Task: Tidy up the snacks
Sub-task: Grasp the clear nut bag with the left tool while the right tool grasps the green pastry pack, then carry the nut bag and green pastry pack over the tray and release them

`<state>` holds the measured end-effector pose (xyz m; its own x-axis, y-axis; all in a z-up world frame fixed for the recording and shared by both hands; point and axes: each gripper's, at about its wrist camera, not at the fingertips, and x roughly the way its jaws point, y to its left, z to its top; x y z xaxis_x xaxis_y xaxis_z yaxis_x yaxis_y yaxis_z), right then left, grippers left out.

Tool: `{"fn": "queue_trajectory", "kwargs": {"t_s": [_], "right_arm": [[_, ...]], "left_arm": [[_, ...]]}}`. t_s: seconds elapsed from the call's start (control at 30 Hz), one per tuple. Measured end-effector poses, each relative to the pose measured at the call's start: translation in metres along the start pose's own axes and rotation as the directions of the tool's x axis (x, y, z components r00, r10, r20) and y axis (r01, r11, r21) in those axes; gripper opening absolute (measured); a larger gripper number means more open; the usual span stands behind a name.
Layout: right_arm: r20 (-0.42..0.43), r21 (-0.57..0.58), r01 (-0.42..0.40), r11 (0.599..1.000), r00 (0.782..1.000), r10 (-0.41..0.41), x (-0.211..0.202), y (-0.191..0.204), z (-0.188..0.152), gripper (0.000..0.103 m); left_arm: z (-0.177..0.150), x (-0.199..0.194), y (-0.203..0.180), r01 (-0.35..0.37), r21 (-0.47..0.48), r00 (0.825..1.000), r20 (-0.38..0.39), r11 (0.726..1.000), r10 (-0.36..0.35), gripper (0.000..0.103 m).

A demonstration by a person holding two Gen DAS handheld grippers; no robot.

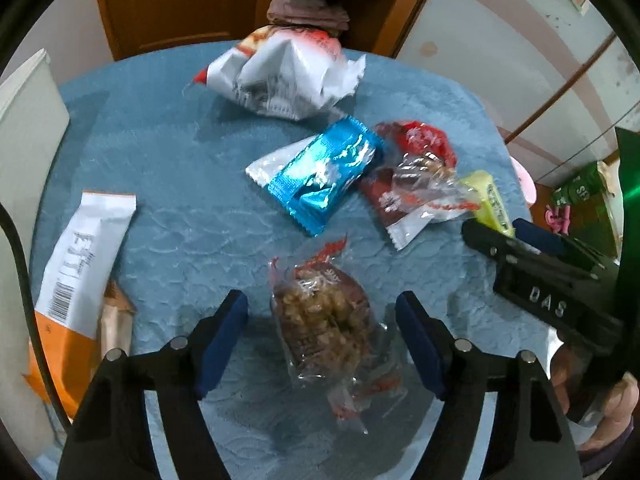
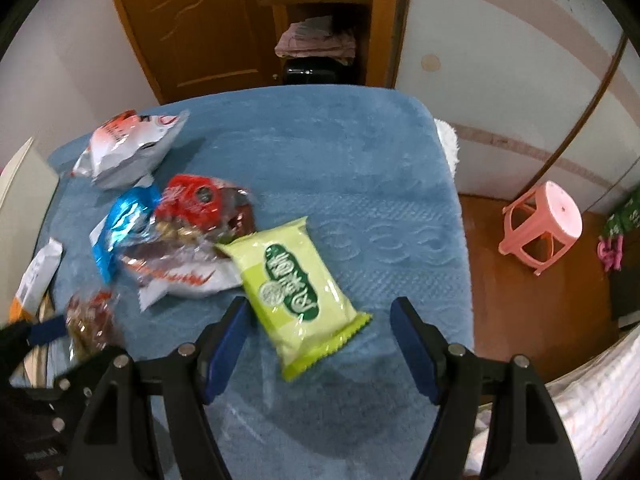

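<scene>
Snack packets lie on a blue towel-covered table [image 1: 160, 184]. My left gripper [image 1: 322, 344] is open, its fingers on either side of a clear packet of nut brittle [image 1: 324, 320]. My right gripper [image 2: 320, 340] is open over a light green packet [image 2: 296, 292], which also shows in the left wrist view [image 1: 486, 200]. A blue foil packet [image 1: 324, 176], a red and clear packet [image 1: 416, 176] and a crumpled white and red bag [image 1: 280, 76] lie further back. The right gripper's body [image 1: 552, 280] shows at the right of the left wrist view.
A white and orange pouch [image 1: 76, 280] lies at the table's left edge beside a white box [image 1: 24, 128]. A wooden door and shelf [image 2: 312, 20] stand behind the table. A pink stool [image 2: 544, 228] stands on the floor at the right. Bedding [image 2: 592, 400] lies at the lower right.
</scene>
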<state>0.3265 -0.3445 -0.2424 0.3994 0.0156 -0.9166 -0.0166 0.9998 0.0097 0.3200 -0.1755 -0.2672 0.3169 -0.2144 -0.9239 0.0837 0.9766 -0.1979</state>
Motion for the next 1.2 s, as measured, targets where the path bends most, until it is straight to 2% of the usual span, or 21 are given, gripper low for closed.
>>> {"fn": "queue_trajectory", "kwargs": {"t_s": [0.07,0.13,0.17,0.27,0.3,0.43,0.67,0.9,1.03,1.2], "right_arm": [[0.021,0.001,0.005,1.000,1.000,-0.005,0.001,0.001,0.002,0.073],[0.033,-0.008,0.013,1.000,0.999,-0.013,0.000,0.004,0.002,0.067],[0.043,-0.017,0.016,1.000,0.999,-0.015,-0.001,0.006,0.001,0.058],[0.061,-0.021,0.035,0.999,0.998,-0.034,-0.005,0.008,-0.003,0.044],[0.064,-0.017,0.039,0.999,0.997,-0.038,-0.007,0.008,-0.004,0.043],[0.057,0.034,0.032,0.999,0.998,-0.034,-0.017,0.008,-0.020,0.041],[0.062,0.112,-0.042,0.993,0.997,0.035,-0.045,0.017,-0.061,0.041],[0.141,0.196,-0.146,0.970,0.983,0.119,-0.103,0.033,-0.111,0.041],[0.192,0.192,-0.187,0.963,0.970,0.150,-0.143,0.051,-0.134,0.041],[0.249,0.133,-0.179,0.975,0.958,0.141,-0.186,0.076,-0.149,0.041]], "left_arm": [[-0.003,0.000,-0.003,-0.009,0.007,1.000,0.015,1.000,0.009,0.072],[-0.005,-0.001,-0.002,-0.017,-0.003,0.999,0.027,1.000,0.017,0.062],[-0.007,-0.002,0.000,-0.013,-0.012,0.999,0.031,1.000,0.014,0.052],[-0.012,-0.006,0.004,-0.001,-0.028,1.000,0.019,1.000,0.001,0.048],[-0.014,-0.007,0.005,-0.006,-0.033,1.000,0.012,0.999,0.006,0.048],[-0.025,-0.016,0.009,-0.008,-0.029,1.000,0.002,1.000,0.008,0.048],[-0.051,-0.062,0.015,-0.027,0.036,0.998,0.059,0.999,0.025,0.048],[-0.080,-0.126,0.031,-0.073,0.084,0.989,0.132,0.994,0.061,0.048],[-0.104,-0.157,0.053,-0.087,0.083,0.985,0.157,0.993,0.073,0.048],[-0.137,-0.196,0.082,-0.088,0.067,0.978,0.198,0.994,0.073,0.048]]}}
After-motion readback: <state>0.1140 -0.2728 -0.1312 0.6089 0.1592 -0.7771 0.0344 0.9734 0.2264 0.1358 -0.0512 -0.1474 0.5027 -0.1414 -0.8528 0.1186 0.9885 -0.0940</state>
